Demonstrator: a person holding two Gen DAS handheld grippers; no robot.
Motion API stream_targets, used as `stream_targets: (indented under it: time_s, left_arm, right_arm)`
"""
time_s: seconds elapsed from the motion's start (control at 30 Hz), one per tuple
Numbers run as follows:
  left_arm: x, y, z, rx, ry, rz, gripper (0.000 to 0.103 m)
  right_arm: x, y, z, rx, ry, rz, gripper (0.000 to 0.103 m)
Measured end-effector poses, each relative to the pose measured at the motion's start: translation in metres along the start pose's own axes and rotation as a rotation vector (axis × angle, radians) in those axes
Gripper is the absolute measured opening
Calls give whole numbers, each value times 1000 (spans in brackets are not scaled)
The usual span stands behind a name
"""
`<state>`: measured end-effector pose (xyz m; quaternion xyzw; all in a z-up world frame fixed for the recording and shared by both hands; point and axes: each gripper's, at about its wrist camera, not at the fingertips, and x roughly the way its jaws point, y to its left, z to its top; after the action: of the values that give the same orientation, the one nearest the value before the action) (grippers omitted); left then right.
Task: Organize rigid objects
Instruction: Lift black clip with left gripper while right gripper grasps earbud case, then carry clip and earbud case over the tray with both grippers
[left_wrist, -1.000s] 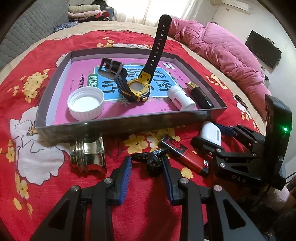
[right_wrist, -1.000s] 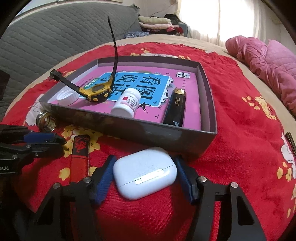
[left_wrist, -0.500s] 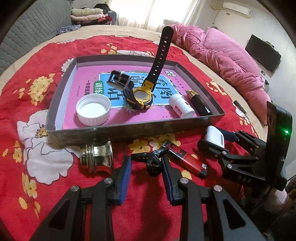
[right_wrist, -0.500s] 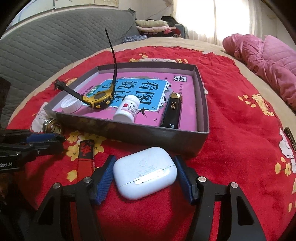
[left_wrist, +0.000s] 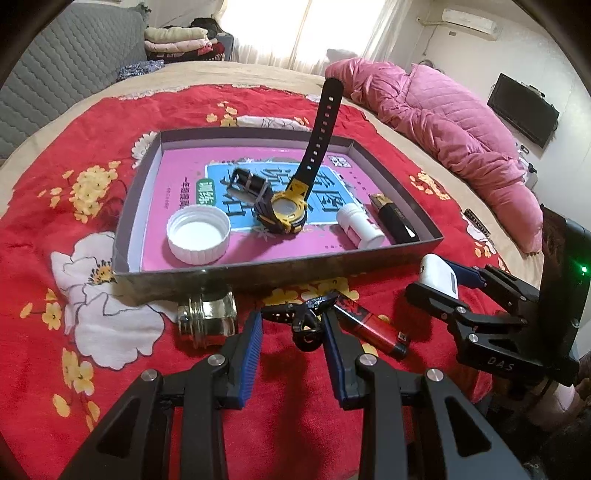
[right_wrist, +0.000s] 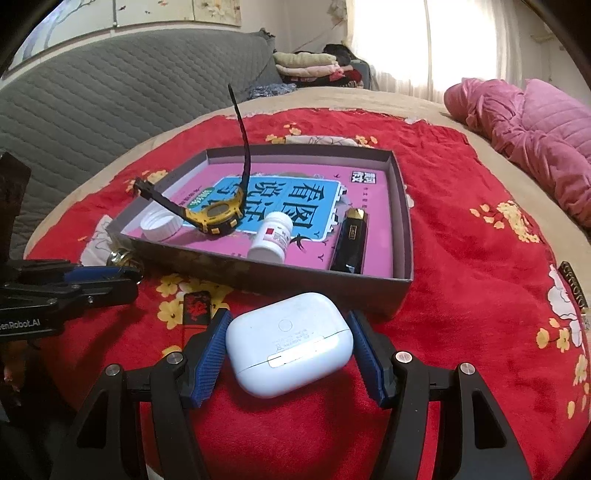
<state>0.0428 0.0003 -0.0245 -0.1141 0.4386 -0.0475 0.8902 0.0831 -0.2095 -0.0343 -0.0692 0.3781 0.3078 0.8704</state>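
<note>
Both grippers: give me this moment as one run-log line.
left gripper: open around black clip | right gripper: shut on white earbud case | tray: watch, cap, bottle inside

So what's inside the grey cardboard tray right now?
Inside the grey cardboard tray: white plastic cap, yellow-black wristwatch, white pill bottle, black lighter, all on a pink printed sheet, partly covered.

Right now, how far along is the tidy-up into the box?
Done: the watch, white cap, pill bottle and black lighter lie in the box.
In hand: the right claw brackets the earbud case, looks clamped; the left claw is open around a black clip.
Left: red lighter and metal jar, on the cloth.
</note>
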Motion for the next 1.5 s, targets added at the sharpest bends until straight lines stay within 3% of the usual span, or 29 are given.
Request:
stream_targets:
  time_s: [0.7,1.5]
  left_arm:
    - [-13,-10,13,21,-67,1,33]
    - [5,1,40,-6,-105,-4,33]
  right_arm:
    - [-24,1,12,33,-88,-28,65]
    - [-30,5,32,72,-140,-94,65]
